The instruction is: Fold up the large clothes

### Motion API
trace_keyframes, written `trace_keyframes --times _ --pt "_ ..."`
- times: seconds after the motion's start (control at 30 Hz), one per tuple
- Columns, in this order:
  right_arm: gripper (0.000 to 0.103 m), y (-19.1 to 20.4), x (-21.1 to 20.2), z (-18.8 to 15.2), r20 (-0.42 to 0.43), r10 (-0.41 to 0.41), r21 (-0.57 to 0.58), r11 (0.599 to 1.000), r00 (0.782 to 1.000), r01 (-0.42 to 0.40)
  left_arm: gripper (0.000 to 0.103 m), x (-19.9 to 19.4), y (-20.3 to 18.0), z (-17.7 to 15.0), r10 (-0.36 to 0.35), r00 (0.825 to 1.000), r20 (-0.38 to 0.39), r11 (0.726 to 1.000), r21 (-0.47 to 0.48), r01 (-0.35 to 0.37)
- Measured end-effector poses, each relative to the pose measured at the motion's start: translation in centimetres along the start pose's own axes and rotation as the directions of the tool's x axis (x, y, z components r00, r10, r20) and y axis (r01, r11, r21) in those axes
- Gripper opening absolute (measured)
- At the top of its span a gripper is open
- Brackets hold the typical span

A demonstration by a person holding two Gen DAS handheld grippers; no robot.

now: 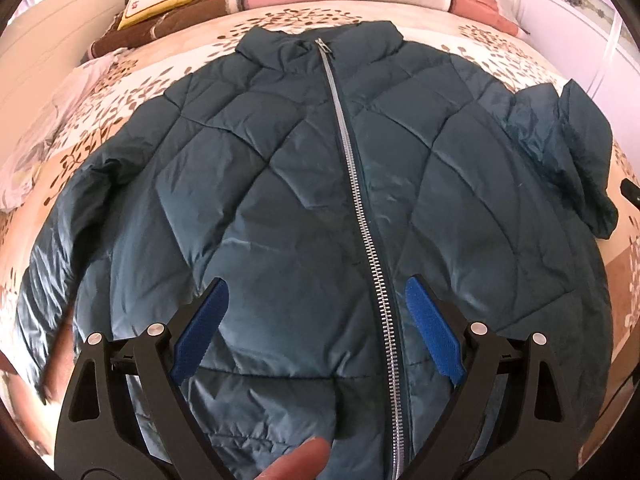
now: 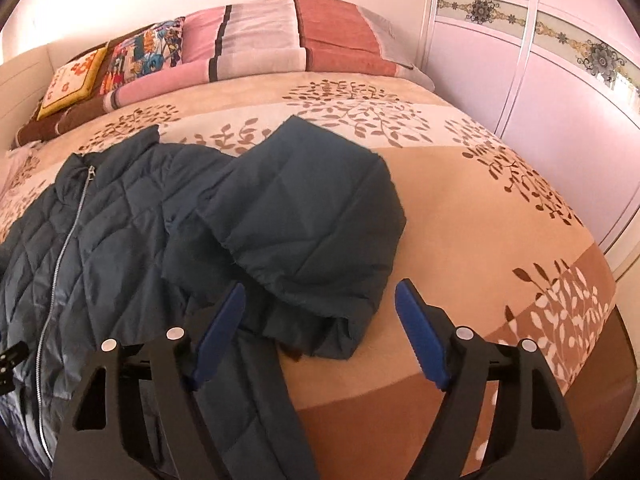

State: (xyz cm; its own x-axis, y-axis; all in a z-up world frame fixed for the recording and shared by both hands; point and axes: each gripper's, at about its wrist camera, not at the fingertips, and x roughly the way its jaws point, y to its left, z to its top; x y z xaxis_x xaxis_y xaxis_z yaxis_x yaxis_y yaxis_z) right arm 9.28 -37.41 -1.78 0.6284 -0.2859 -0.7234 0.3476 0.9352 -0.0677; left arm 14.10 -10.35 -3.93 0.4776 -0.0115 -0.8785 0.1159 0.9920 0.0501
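Observation:
A dark teal quilted puffer jacket (image 1: pixel 304 184) lies front up on the bed, zipped, with a silver zipper (image 1: pixel 352 184) running down its middle. My left gripper (image 1: pixel 316 300) is open and empty, above the jacket's lower front. The jacket's right sleeve (image 1: pixel 576 152) is crumpled and folded back at the right. In the right wrist view that sleeve (image 2: pixel 312 216) lies bunched just ahead of my right gripper (image 2: pixel 320 304), which is open and empty, apart from the cloth. The jacket body (image 2: pixel 92 232) lies to its left.
The bed has a beige and brown leaf-print cover (image 2: pixel 460 208). Pillows and cushions (image 2: pixel 260 36) are stacked at the headboard. A white wardrobe (image 2: pixel 540 92) stands along the right side. A fingertip (image 1: pixel 300 460) shows at the bottom of the left wrist view.

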Motion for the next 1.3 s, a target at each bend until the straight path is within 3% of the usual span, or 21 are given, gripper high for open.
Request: trace_keyframes --times 0.23,0.4,0.43,0.47,0.63,0.73,0.9,1.0,1.13,1.3 --pt "0.077 0.9 2.4 0.2 -0.019 0.024 -0.010 1.000 1.000 -0.024 0.090 0.8 0.1 0.0 0.001 1.000 -0.020 1.000 -0.008 -0.001" --pt "0.077 1.4 5.3 0.9 -0.031 -0.023 -0.035 0.999 0.999 0.022 0.090 0.9 0.1 -0.2 -0.001 1.000 -0.025 1.000 -0.007 0.001" --pt "0.069 1.3 5.9 1.1 -0.037 -0.016 -0.028 1.000 0.999 0.015 0.090 0.9 0.2 -0.3 -0.001 1.000 -0.025 1.000 -0.004 0.001" --pt "0.051 1.1 6.3 1.2 -0.040 -0.002 -0.017 1.000 0.999 0.001 0.090 0.8 0.2 -0.4 -0.001 1.000 -0.026 1.000 -0.002 0.001" --pt "0.017 -1.0 6.3 1.9 -0.030 0.077 0.083 0.994 0.997 -0.074 0.090 0.5 0.7 -0.7 -0.005 1.000 -0.019 1.000 -0.006 0.005" --pt "0.011 -2.1 4.6 2.2 0.005 0.099 0.126 0.987 0.995 -0.099 0.090 0.3 1.0 -0.9 -0.011 1.000 -0.019 1.000 -0.010 0.011" --pt "0.011 -3.0 -0.1 3.2 0.090 0.161 0.139 0.975 0.983 -0.172 0.090 -1.0 1.9 -1.4 -0.033 0.999 0.006 0.999 -0.020 0.033" --pt "0.011 -2.6 -3.7 4.4 0.146 0.224 0.115 0.964 0.964 -0.241 0.090 -2.0 3.0 -1.8 -0.040 0.999 0.029 0.998 -0.039 0.041" --pt "0.011 -0.3 -8.3 6.6 0.202 0.335 0.050 0.935 0.920 -0.352 0.090 -3.4 5.2 -2.4 -0.044 0.997 0.057 0.995 -0.082 0.048" --pt "0.011 5.4 -13.3 9.2 0.220 0.511 -0.096 0.859 0.831 -0.503 0.090 -5.4 9.0 -3.6 -0.032 0.994 0.108 0.987 -0.152 0.049"
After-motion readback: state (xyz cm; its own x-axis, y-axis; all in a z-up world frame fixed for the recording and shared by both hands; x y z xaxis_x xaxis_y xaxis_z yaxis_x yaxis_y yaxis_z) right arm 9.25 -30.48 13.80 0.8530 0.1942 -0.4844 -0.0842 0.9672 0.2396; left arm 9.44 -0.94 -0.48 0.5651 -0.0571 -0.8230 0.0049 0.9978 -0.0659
